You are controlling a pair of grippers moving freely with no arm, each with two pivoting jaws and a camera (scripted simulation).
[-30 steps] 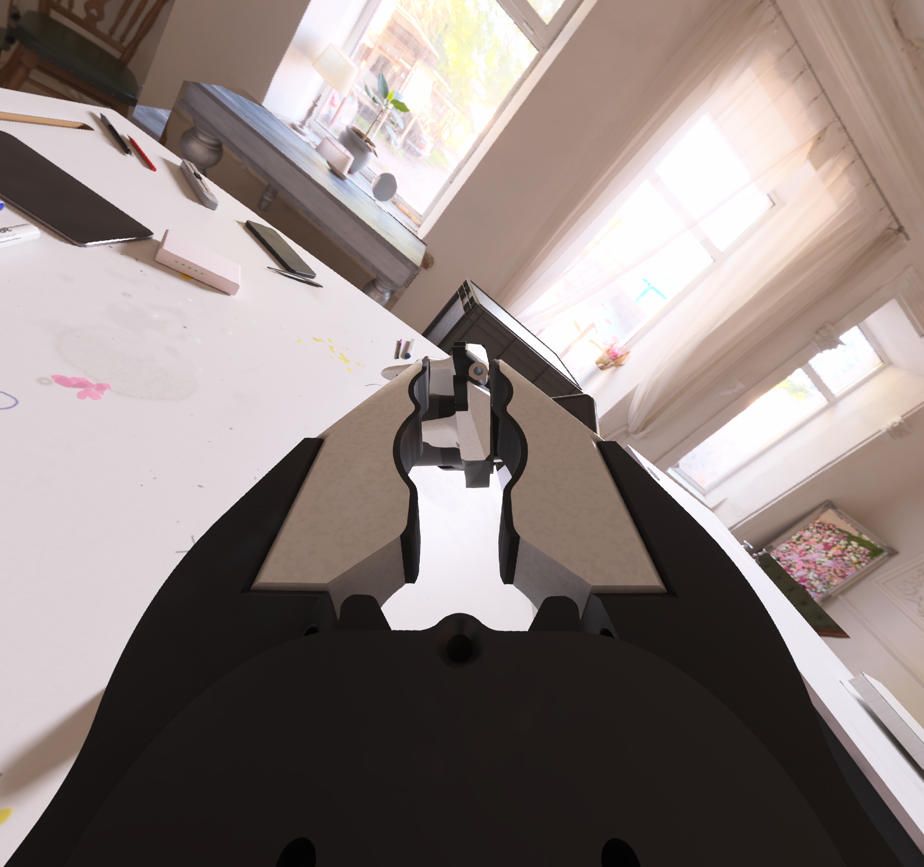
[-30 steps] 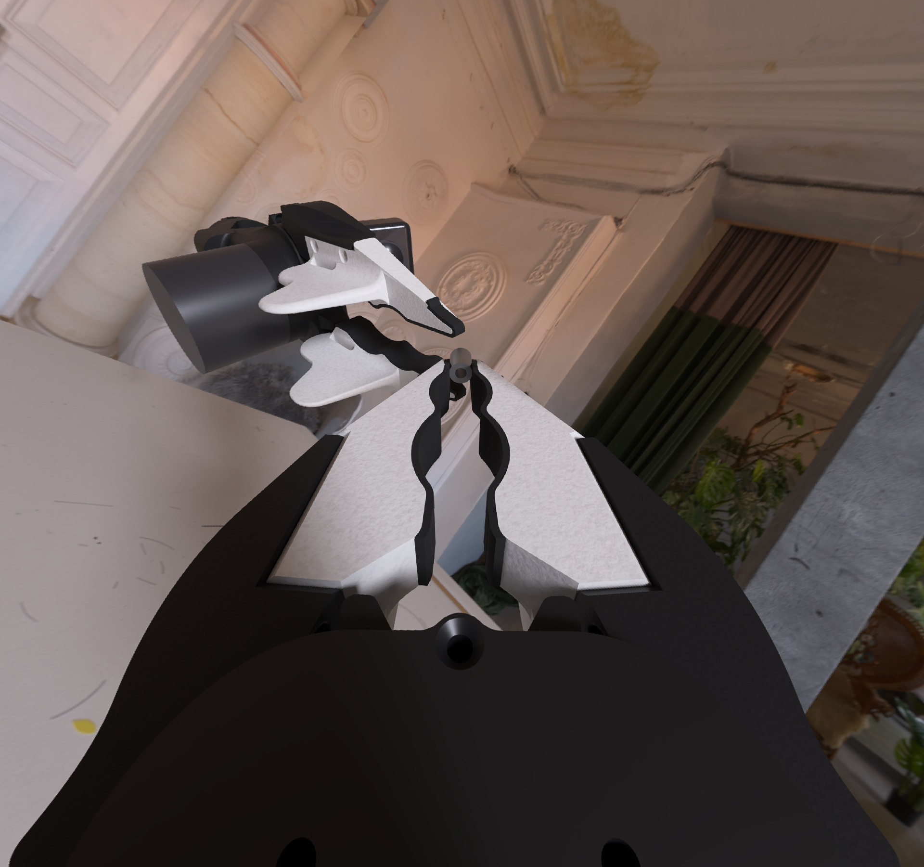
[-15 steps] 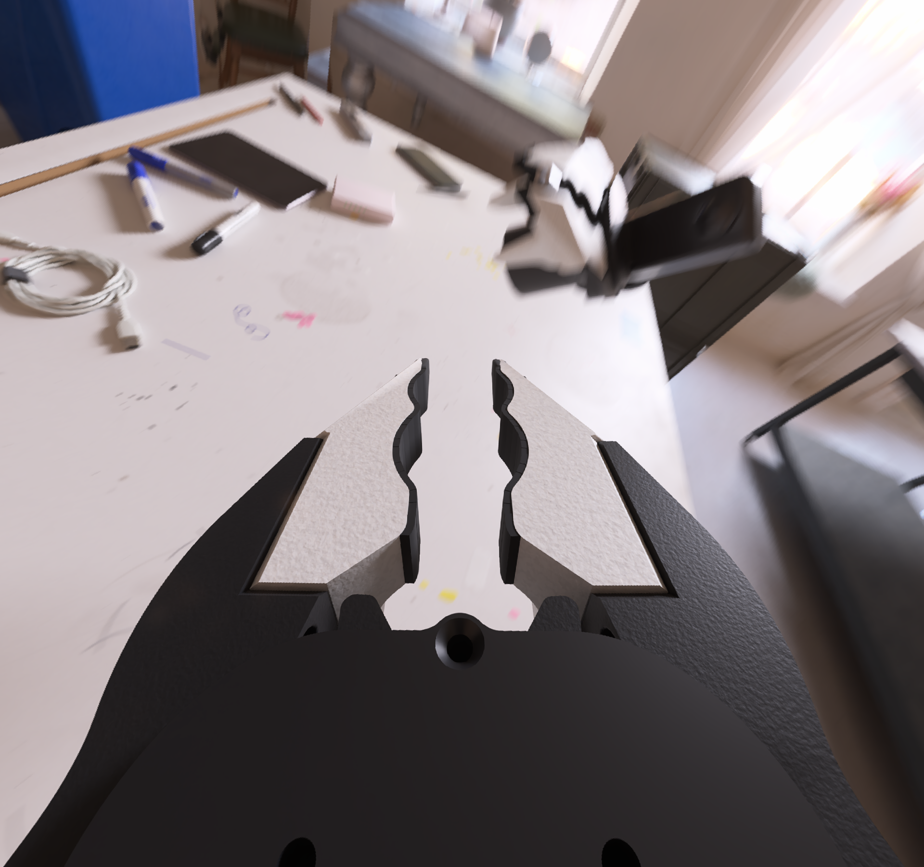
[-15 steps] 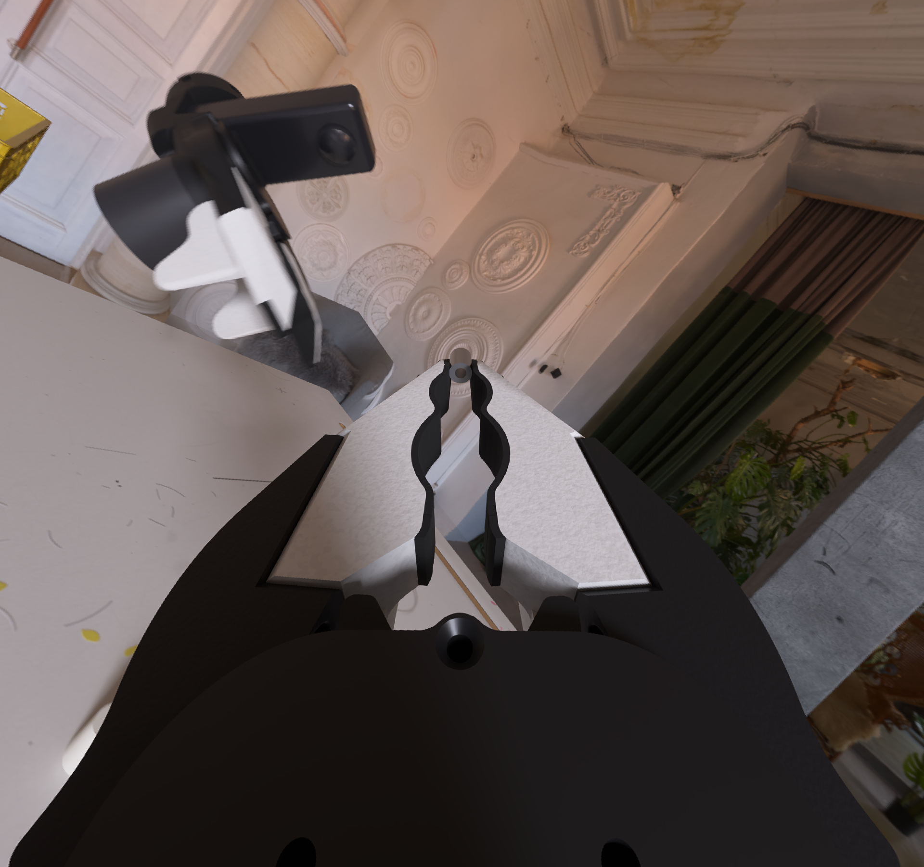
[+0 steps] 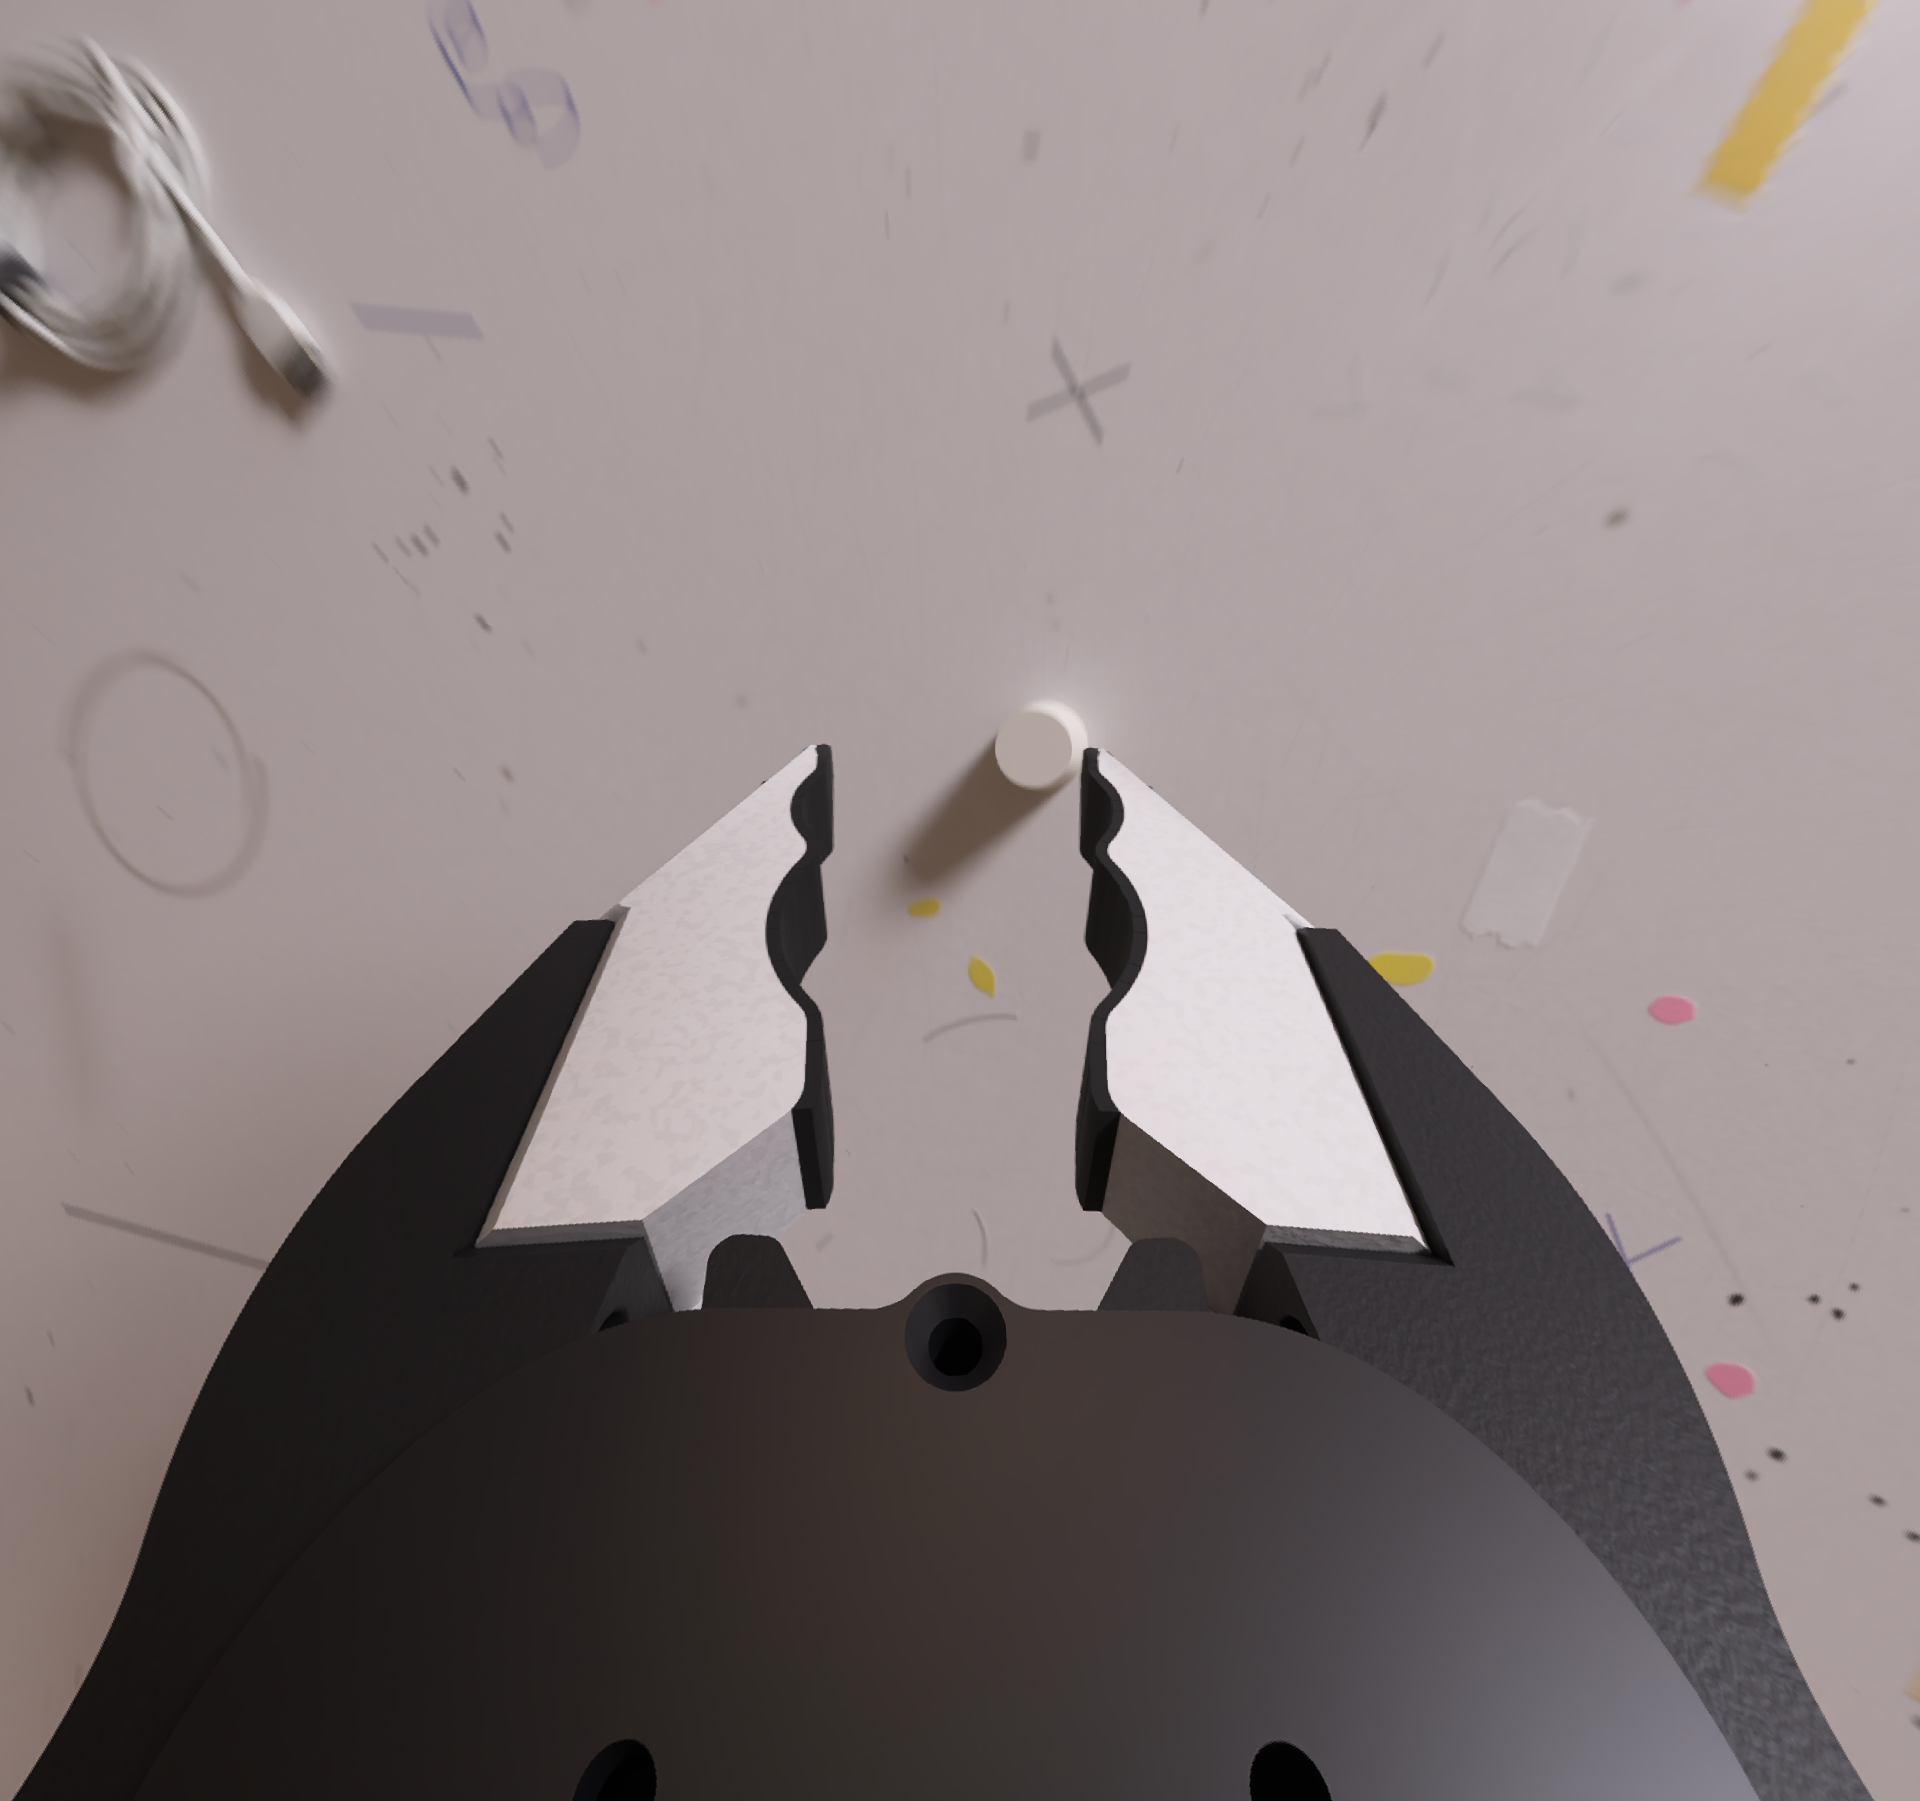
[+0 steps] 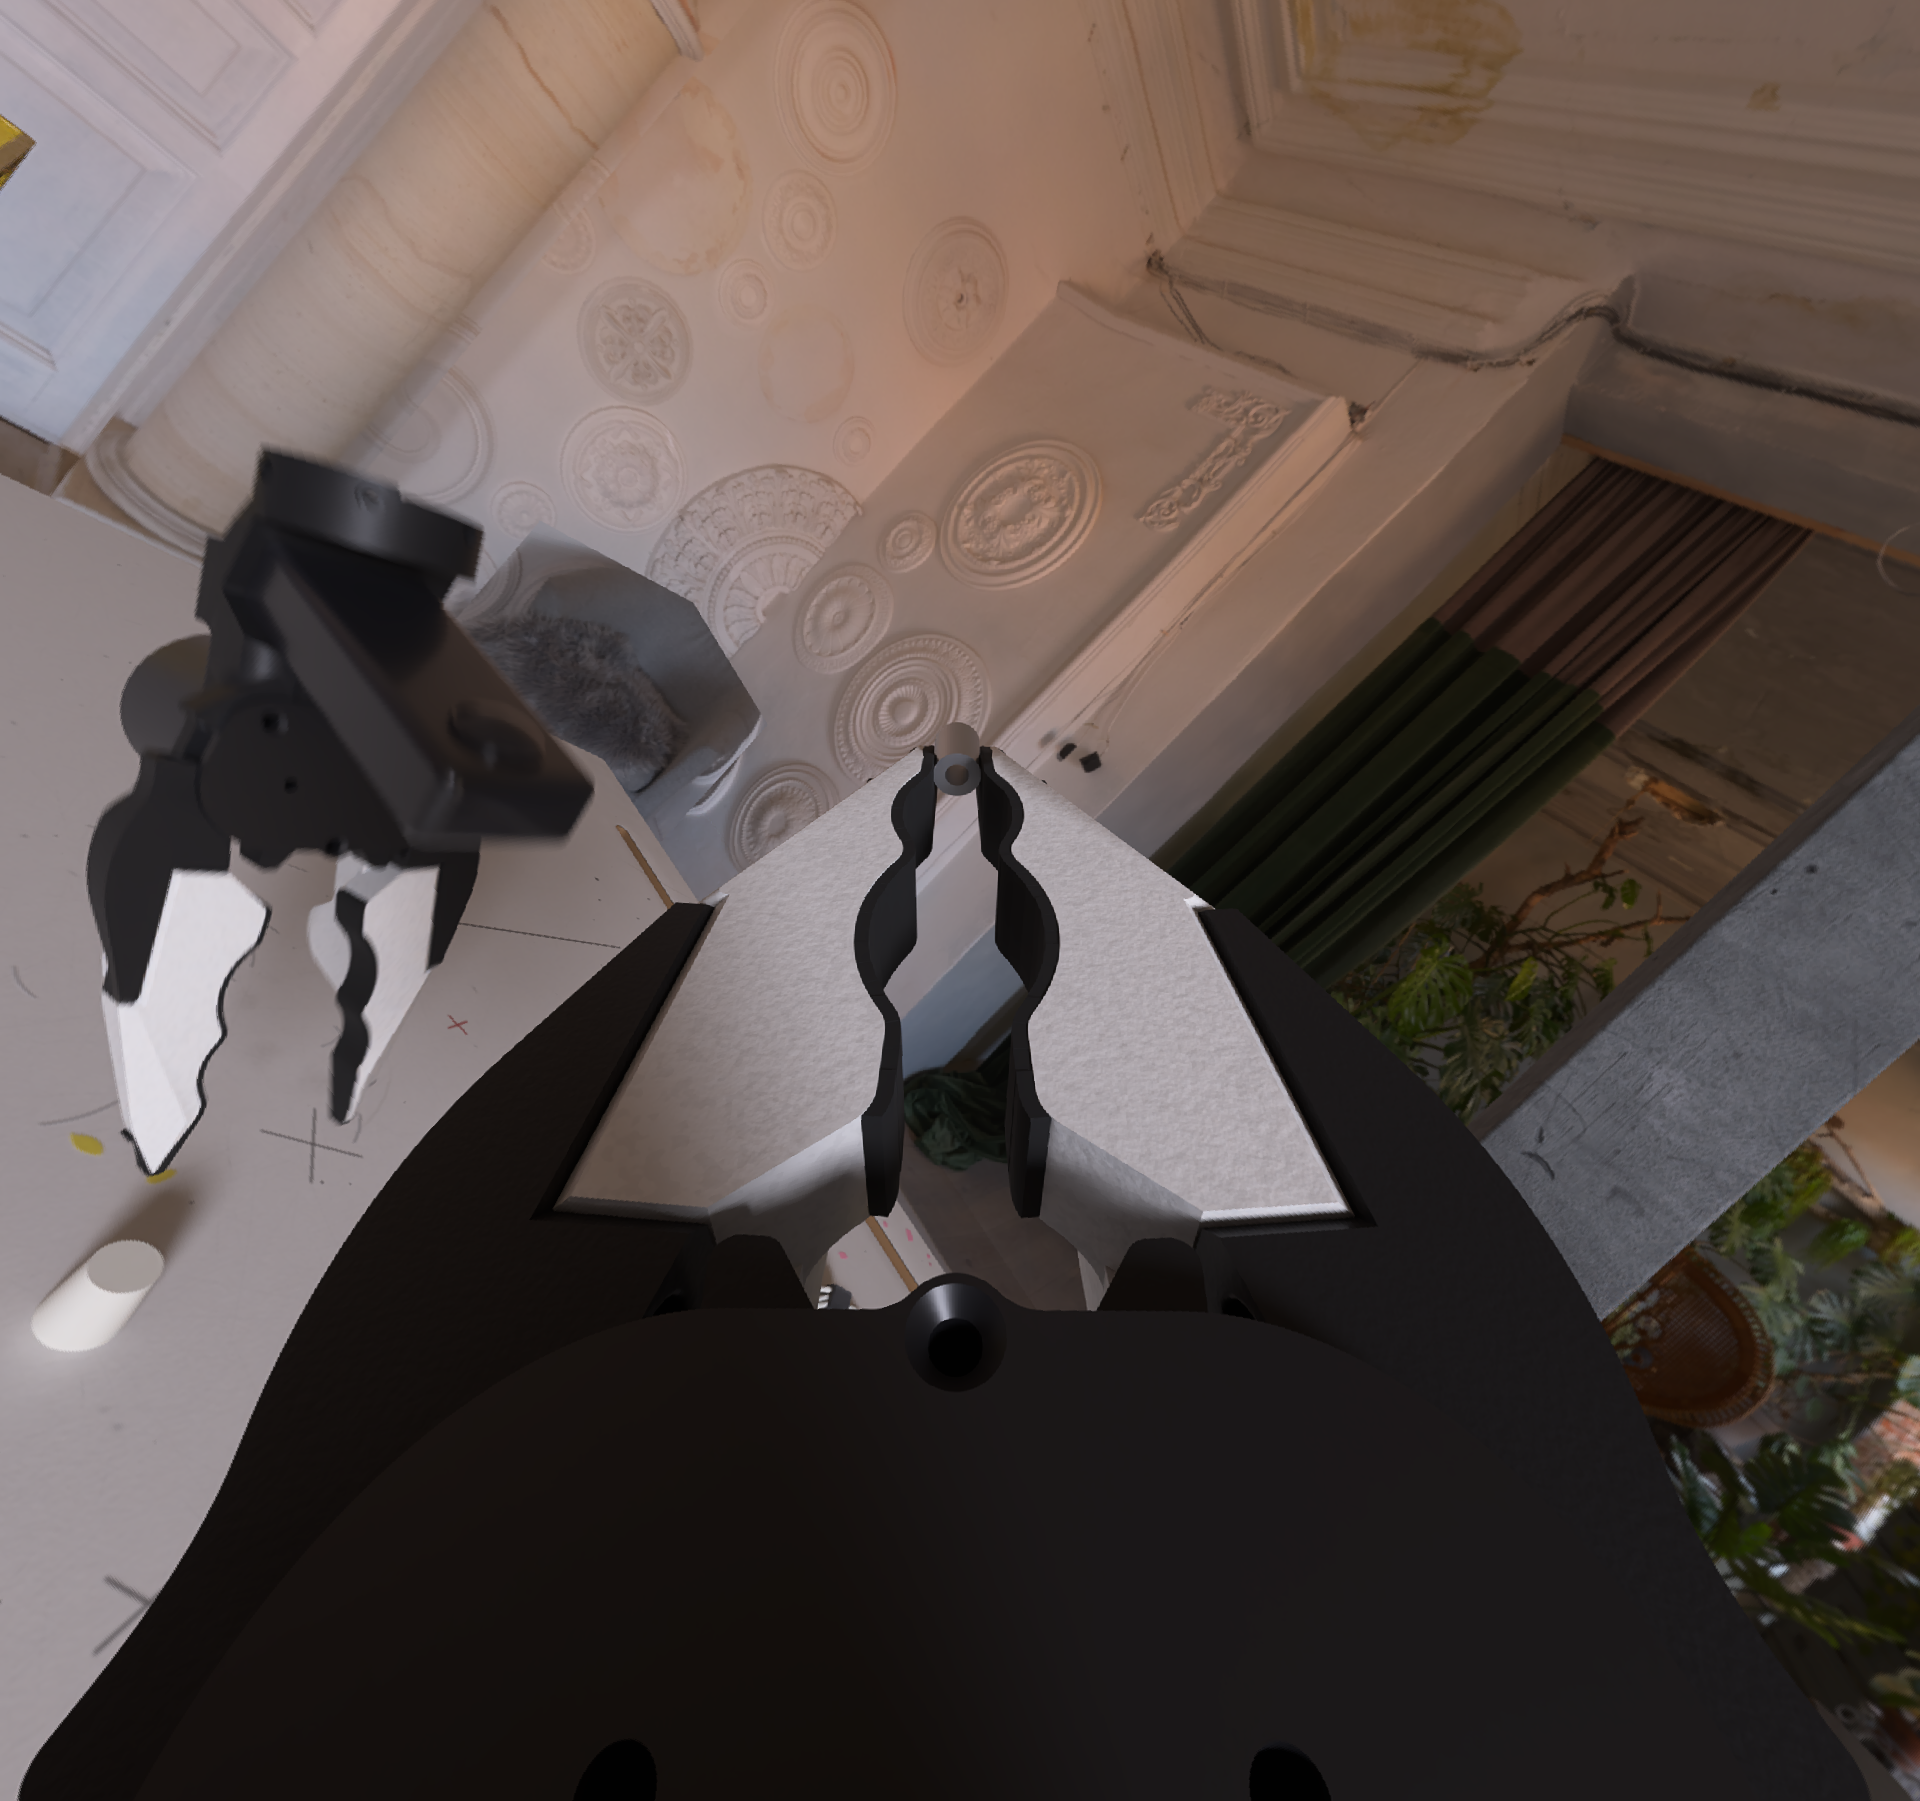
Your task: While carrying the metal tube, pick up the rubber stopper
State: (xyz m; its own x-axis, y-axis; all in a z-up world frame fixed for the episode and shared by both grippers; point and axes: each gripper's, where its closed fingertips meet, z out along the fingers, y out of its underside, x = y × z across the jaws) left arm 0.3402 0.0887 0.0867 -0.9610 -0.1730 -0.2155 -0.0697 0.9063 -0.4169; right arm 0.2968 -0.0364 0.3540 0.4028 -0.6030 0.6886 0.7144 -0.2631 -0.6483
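The rubber stopper [image 5: 1039, 743] is a small white cylinder lying on the white table [image 5: 1351, 504], just beyond and slightly right of my left gripper's fingertips. My left gripper [image 5: 954, 764] is open and empty, pointing down at the table. In the right wrist view the stopper [image 6: 99, 1294] lies at the lower left, below the left gripper [image 6: 244, 1138] hovering above it. My right gripper [image 6: 956, 775] is shut on the metal tube [image 6: 957, 772], a thin grey tube seen end-on at its fingertips, held in the air and pointing up towards the wall.
A coiled white cable [image 5: 114, 224] lies at the table's far left. Pen marks, paint spots, a yellow strip [image 5: 1797, 68] and a tape piece [image 5: 1522, 868] mark the table. An ornate wall, curtain and plants fill the right wrist view.
My left gripper has tipped down from facing the room to facing the table and opened wider; the stopper has come into view at its fingertips. The right gripper keeps hold of the tube.
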